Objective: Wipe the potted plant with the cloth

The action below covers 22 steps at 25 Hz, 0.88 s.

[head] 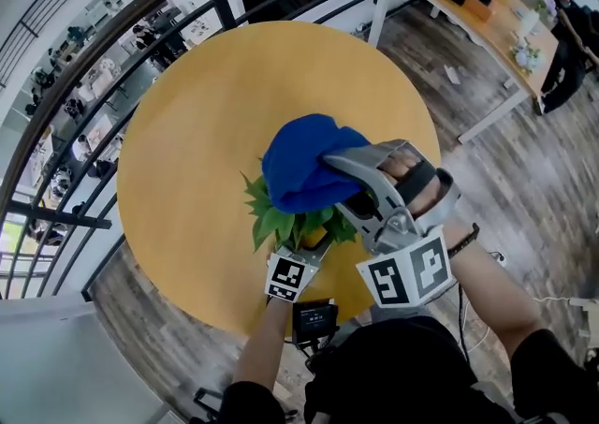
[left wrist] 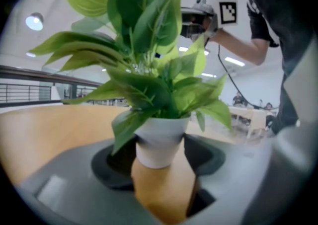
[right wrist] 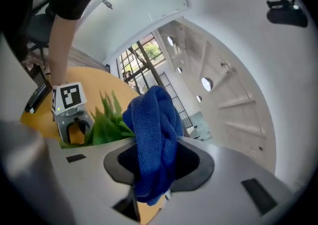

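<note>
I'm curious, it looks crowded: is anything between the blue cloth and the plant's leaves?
Nothing visible does. The blue cloth, clamped in the right hand-held gripper, sits directly above the potted plant with no object between them.

A deep blue cloth (right wrist: 151, 139) fills the right jaws, a white pot (left wrist: 161, 142) of green leaves (left wrist: 144, 85) the left, over an ochre tabletop (head: 206, 113).

Round yellow wooden table (head: 187, 123) on grey-brown plank floor (head: 524, 179); curved black metal railing (head: 112, 48) beyond; long pale wooden desk (head: 496, 24) upper right.
</note>
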{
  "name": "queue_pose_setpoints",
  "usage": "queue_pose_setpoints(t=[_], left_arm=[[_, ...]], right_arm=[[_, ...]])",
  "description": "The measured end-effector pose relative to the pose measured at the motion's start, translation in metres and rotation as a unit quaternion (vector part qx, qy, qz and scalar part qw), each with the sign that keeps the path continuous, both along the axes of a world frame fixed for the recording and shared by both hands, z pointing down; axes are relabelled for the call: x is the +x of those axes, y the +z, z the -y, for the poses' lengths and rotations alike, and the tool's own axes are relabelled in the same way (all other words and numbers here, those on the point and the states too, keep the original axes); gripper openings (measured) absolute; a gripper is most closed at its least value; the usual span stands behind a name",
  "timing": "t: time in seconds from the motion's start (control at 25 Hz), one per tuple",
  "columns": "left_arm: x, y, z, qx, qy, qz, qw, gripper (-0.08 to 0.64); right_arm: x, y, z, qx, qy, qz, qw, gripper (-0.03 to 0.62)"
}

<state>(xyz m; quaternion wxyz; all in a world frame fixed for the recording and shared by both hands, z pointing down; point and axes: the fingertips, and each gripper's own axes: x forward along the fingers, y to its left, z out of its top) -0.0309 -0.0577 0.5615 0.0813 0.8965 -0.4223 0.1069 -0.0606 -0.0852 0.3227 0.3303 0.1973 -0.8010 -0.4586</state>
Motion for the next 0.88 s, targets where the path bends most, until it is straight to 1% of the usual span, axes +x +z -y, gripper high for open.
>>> queue_pose_setpoints(t=[0.08,0.2,0.4,0.64,0.76,0.88], left_arm=[[0.000,0.000,-0.001,0.000,0.000,0.000,1.0000,0.295],[0.000,0.000,-0.001,-0.001,0.000,0.000,1.0000,0.295],[-0.002,0.001,-0.002,-0.002,-0.001,-0.001,1.0000,0.293],[-0.002,0.000,-0.002,-0.005,-0.001,-0.001,1.0000,0.293],[0.000,0.002,-0.004,-0.006,0.001,-0.002,1.0000,0.291],[-0.002,0.002,-0.002,-0.005,-0.001,-0.001,1.0000,0.291]], right_arm=[[0.008,0.029,0.011,-0.029,0.021,-0.021,0.999,0.137],[0.027,0.054,0.026,-0.094,0.064,-0.010,0.994,0.137],[0.065,0.082,0.048,-0.142,0.137,0.003,0.980,0.137],[0.116,0.106,0.064,-0.168,0.205,0.004,0.964,0.137],[0.140,0.104,0.071,-0.163,0.238,0.015,0.958,0.137],[0.163,0.103,0.087,-0.152,0.272,0.010,0.950,0.137]])
